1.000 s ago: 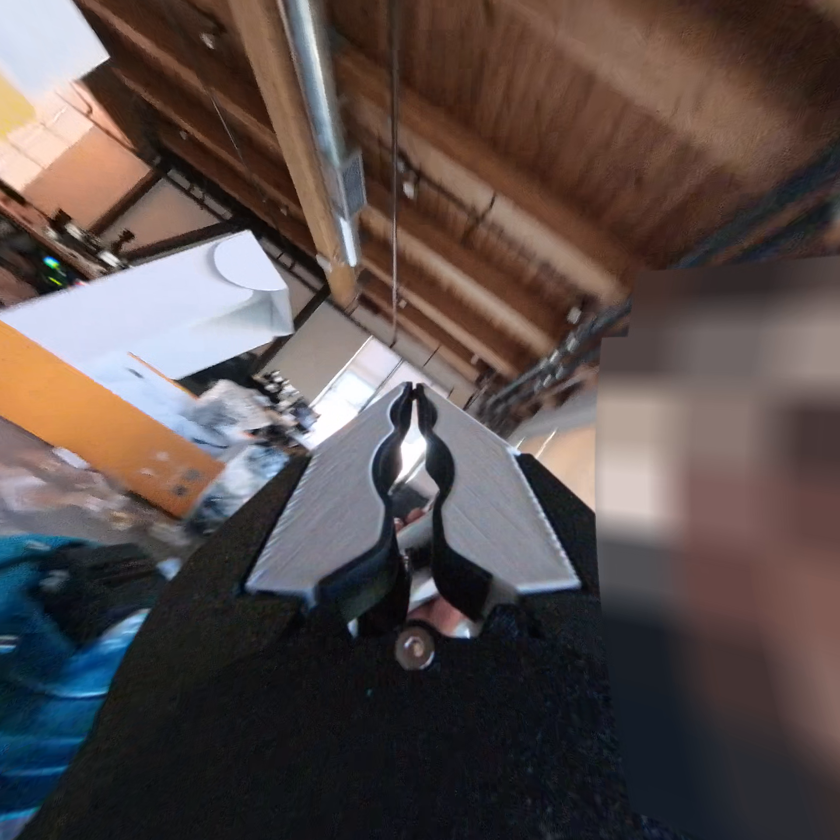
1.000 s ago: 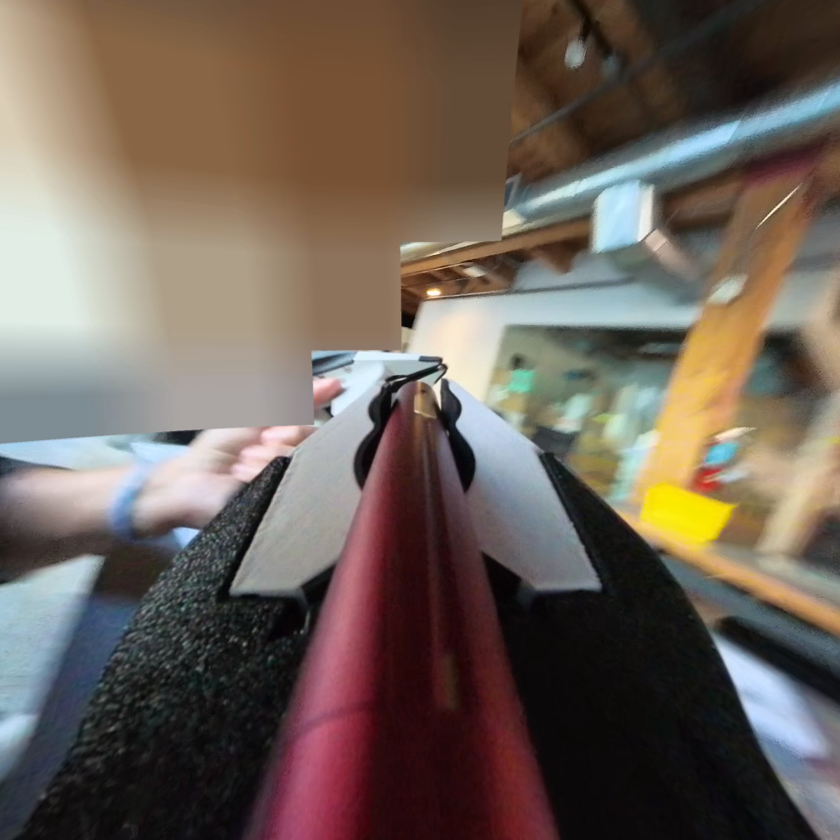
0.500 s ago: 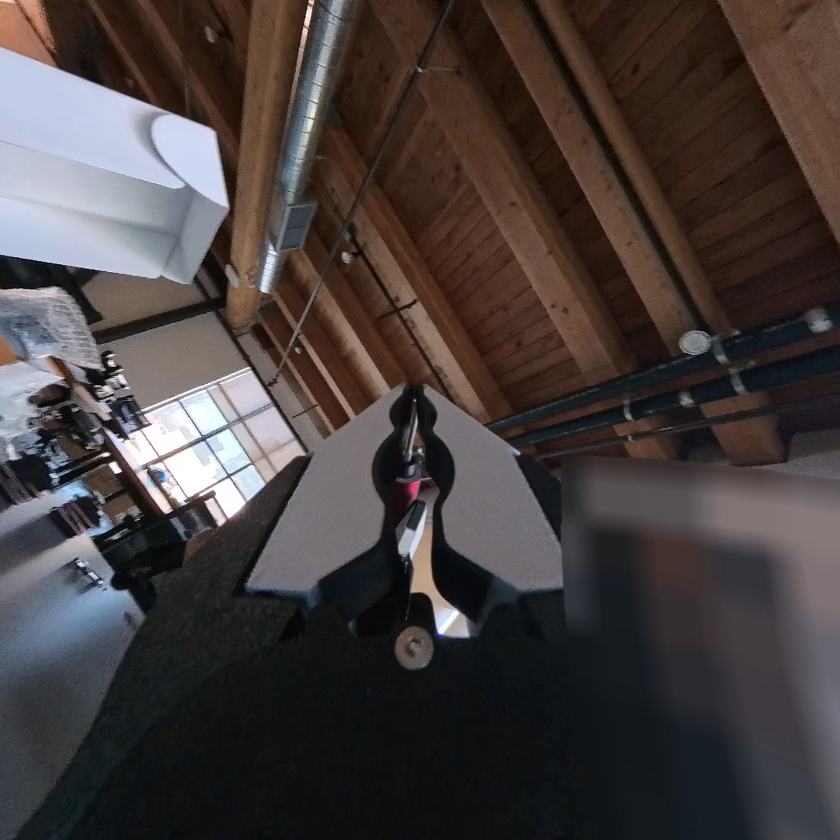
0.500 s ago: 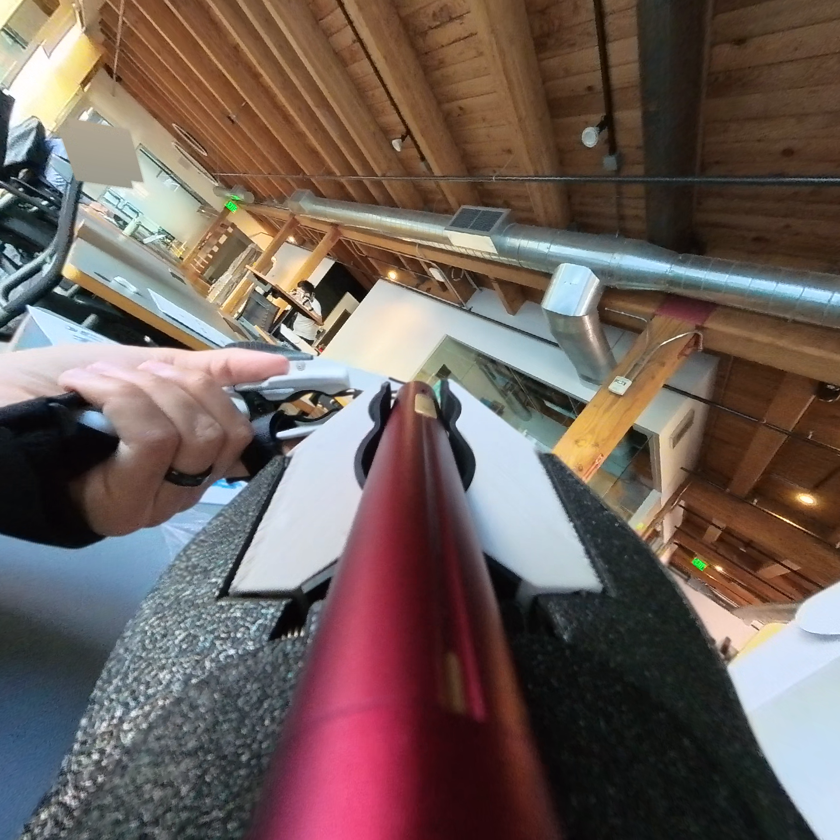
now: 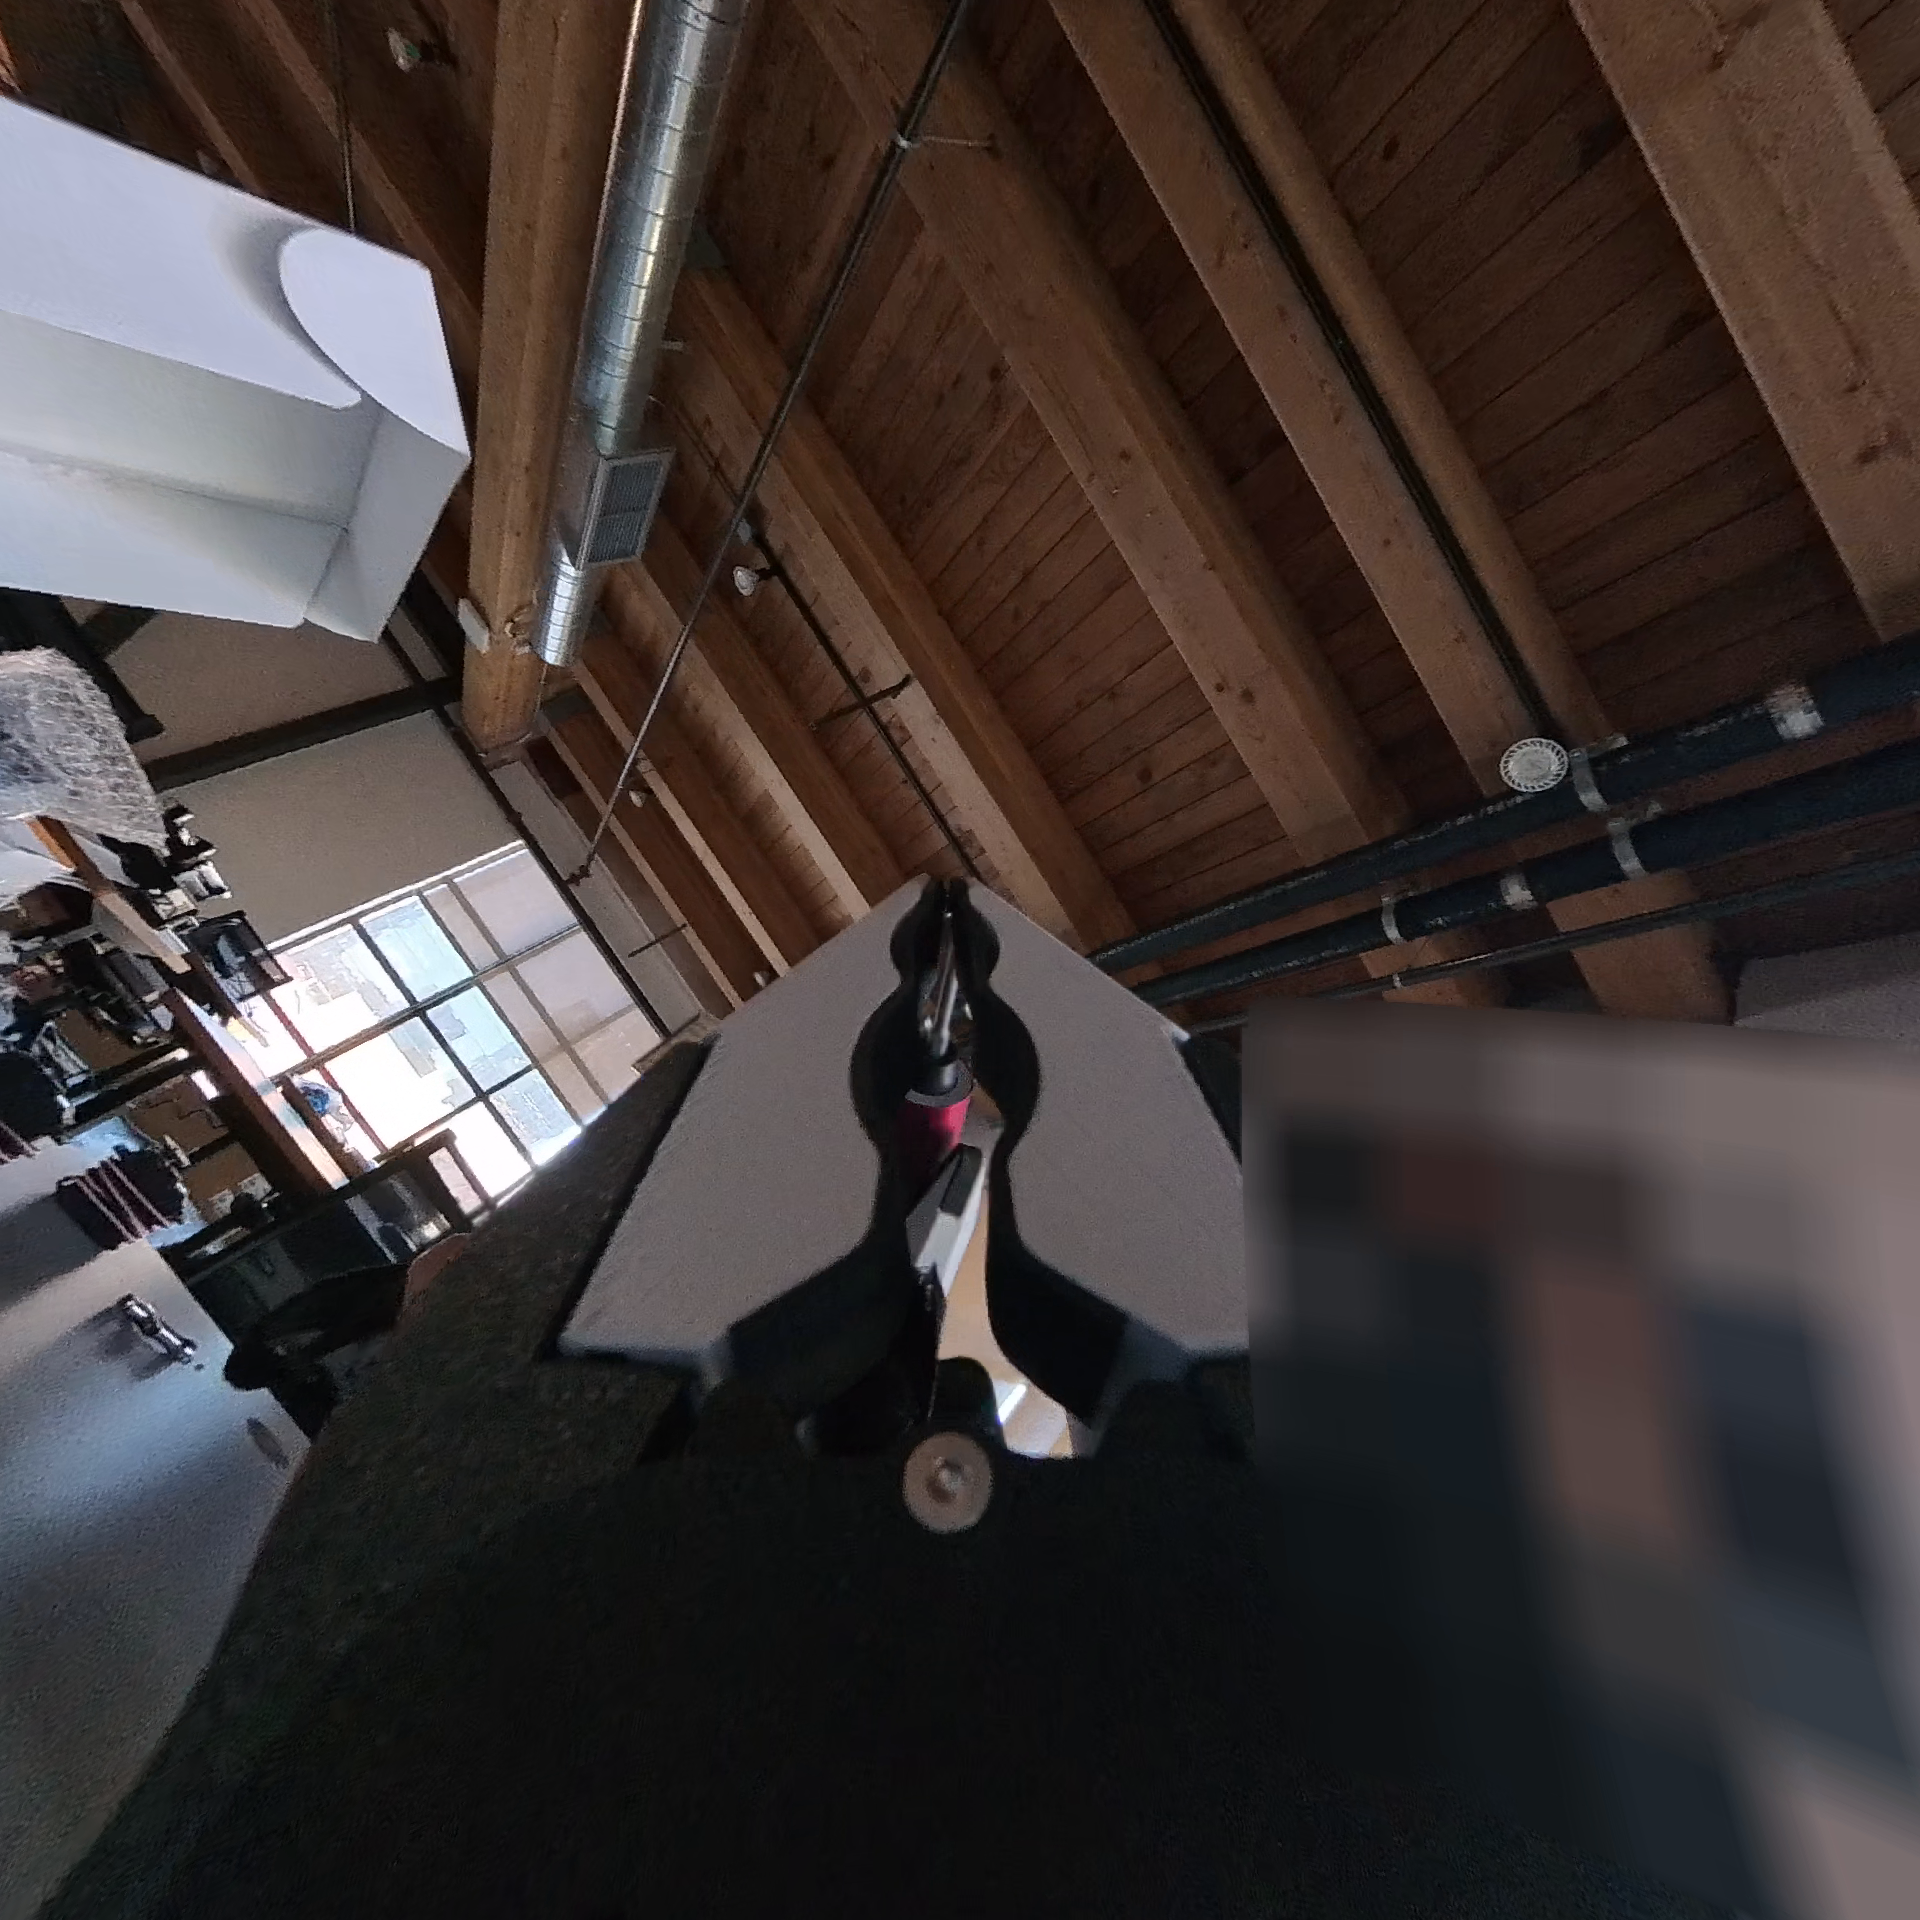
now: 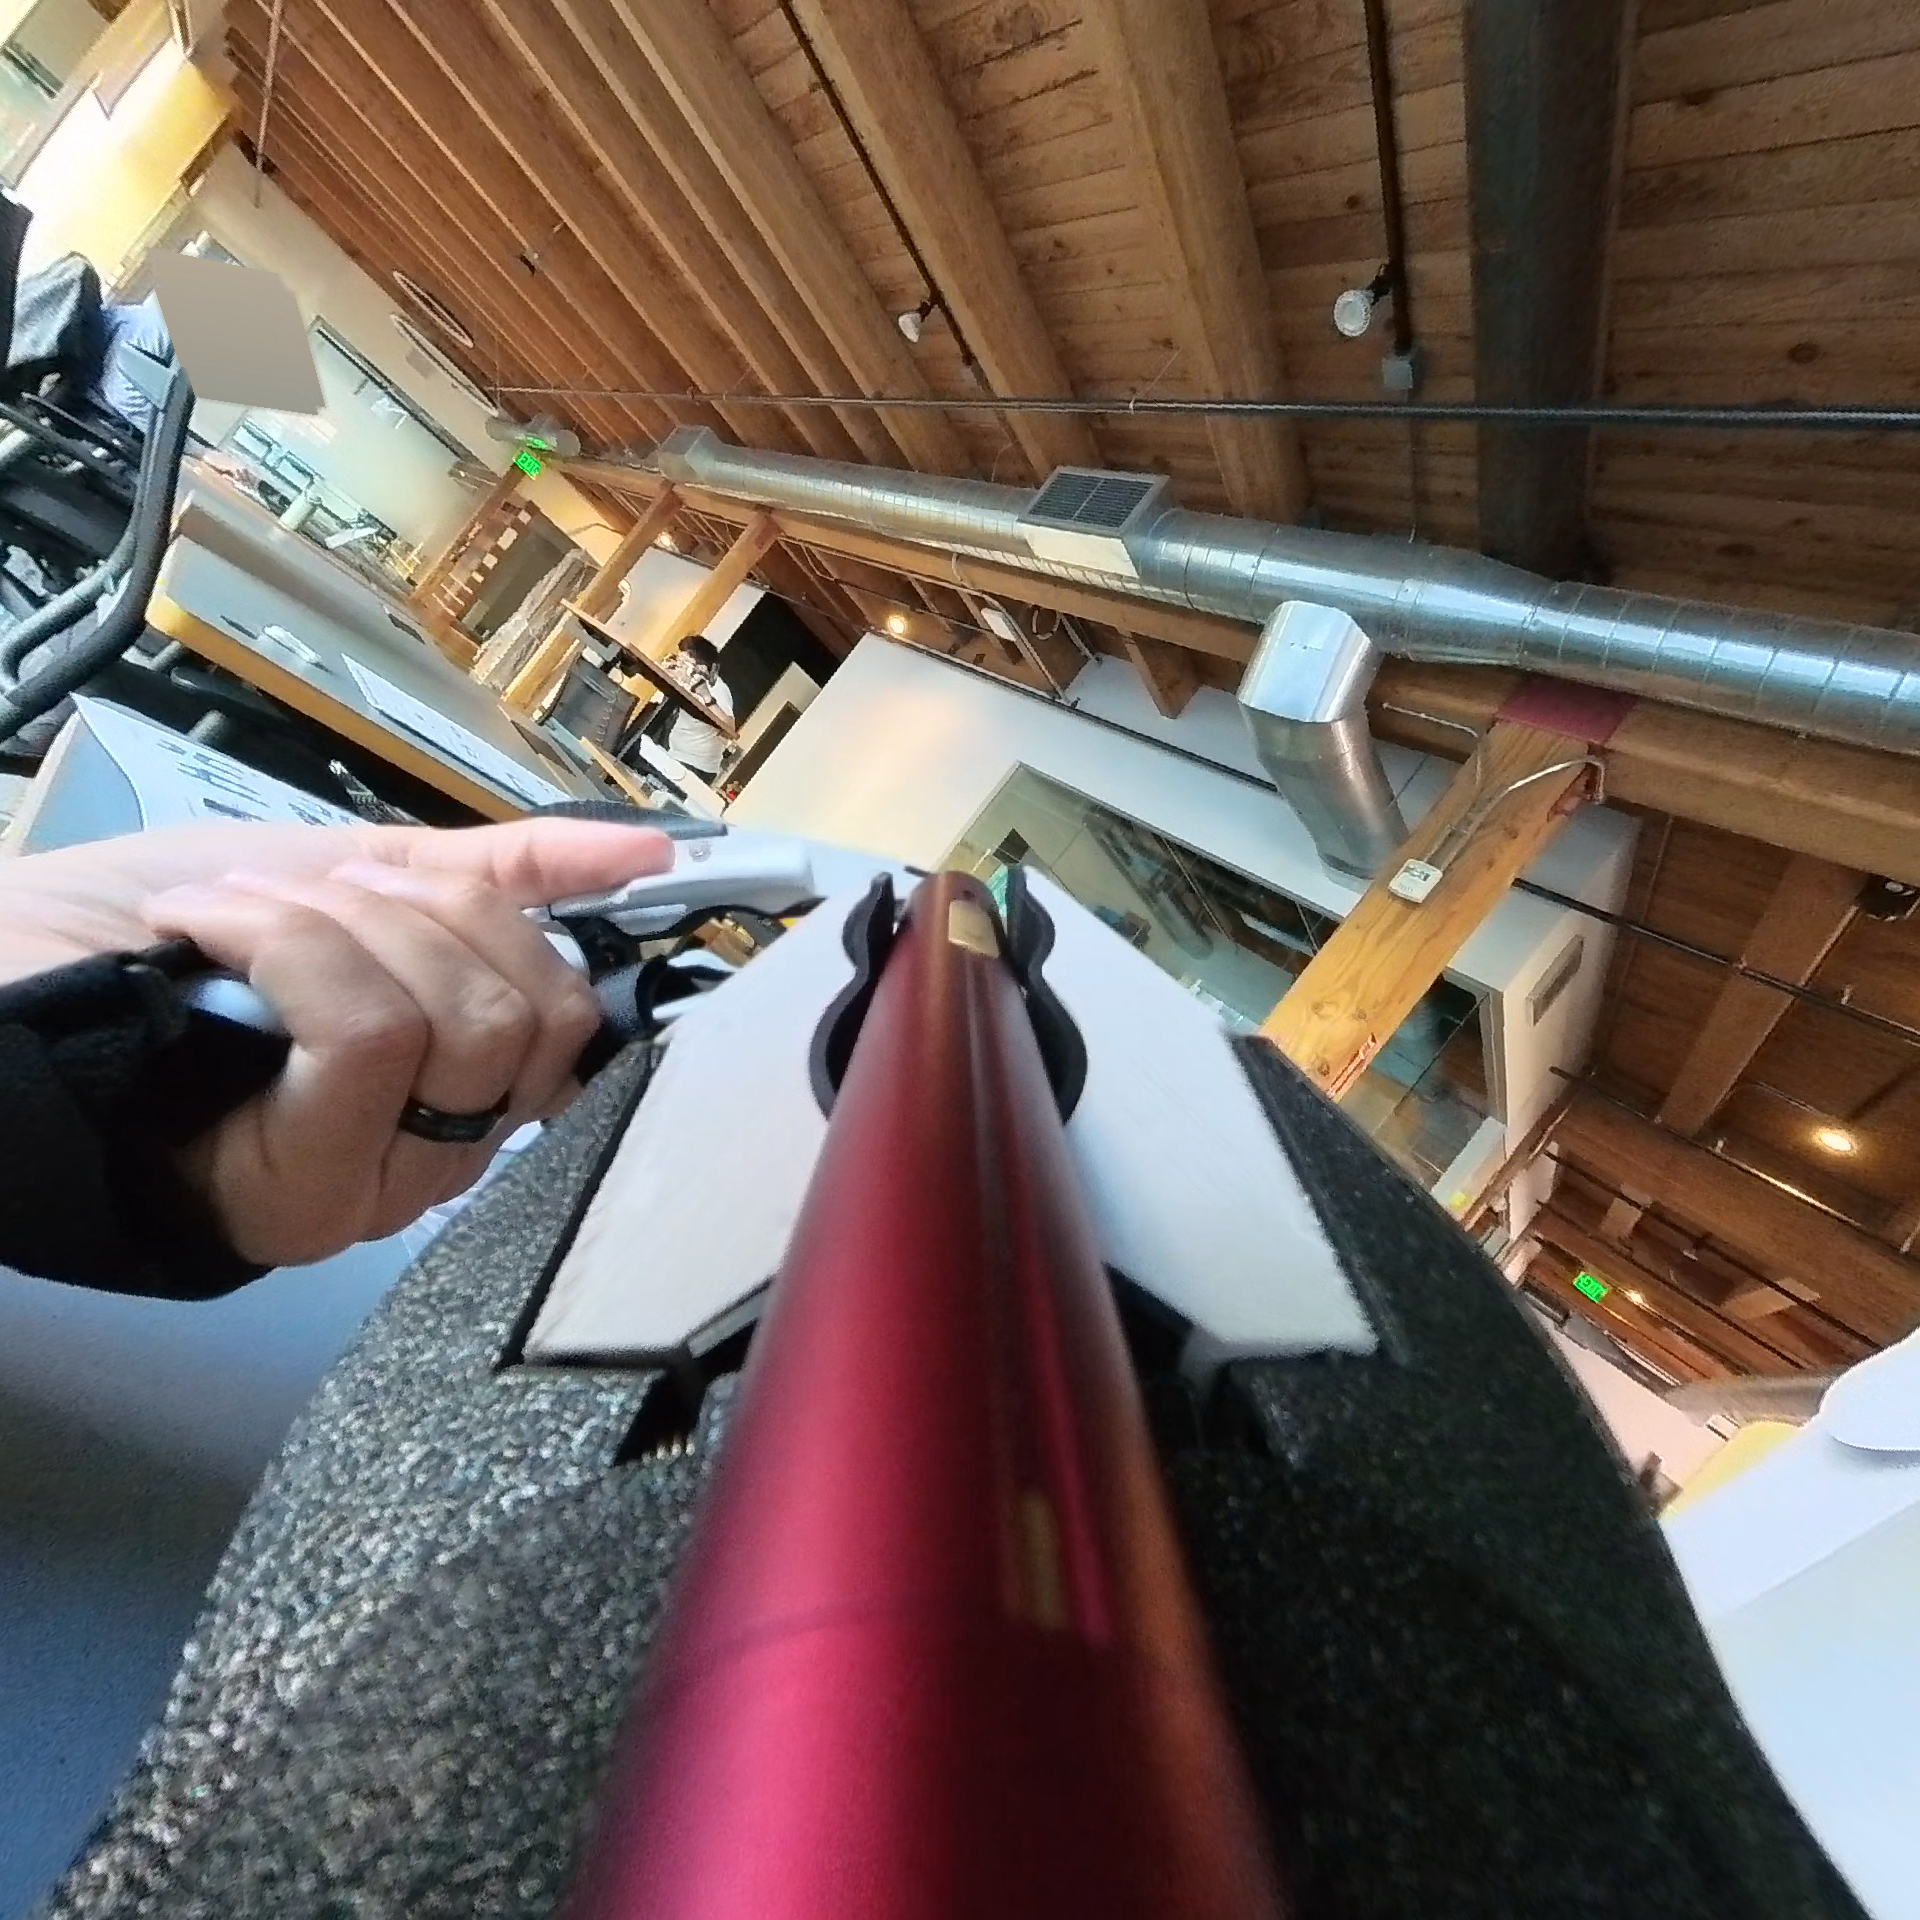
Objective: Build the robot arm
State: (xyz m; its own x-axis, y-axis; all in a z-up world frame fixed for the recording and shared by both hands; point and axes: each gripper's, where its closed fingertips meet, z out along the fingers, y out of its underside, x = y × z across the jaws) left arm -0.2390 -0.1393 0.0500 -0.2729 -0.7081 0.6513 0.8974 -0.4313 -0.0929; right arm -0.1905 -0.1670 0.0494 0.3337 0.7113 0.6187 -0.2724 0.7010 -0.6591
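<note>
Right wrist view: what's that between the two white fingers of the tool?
A long dark-red metallic tube lies lengthwise between them, clamped by the right tool, reaching past the tips. The right wrist view shows it.

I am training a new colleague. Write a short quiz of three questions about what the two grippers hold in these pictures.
1. True or false: the right gripper is shut on a red tube.
2. What does the left gripper pinch at its tips? (a) a wire loop (b) a cloth (c) a cup
3. Fill in: in the right wrist view, the hand wears a dark ____ on one finger.

Key: 1 true; 2 a; 3 ring.
</note>
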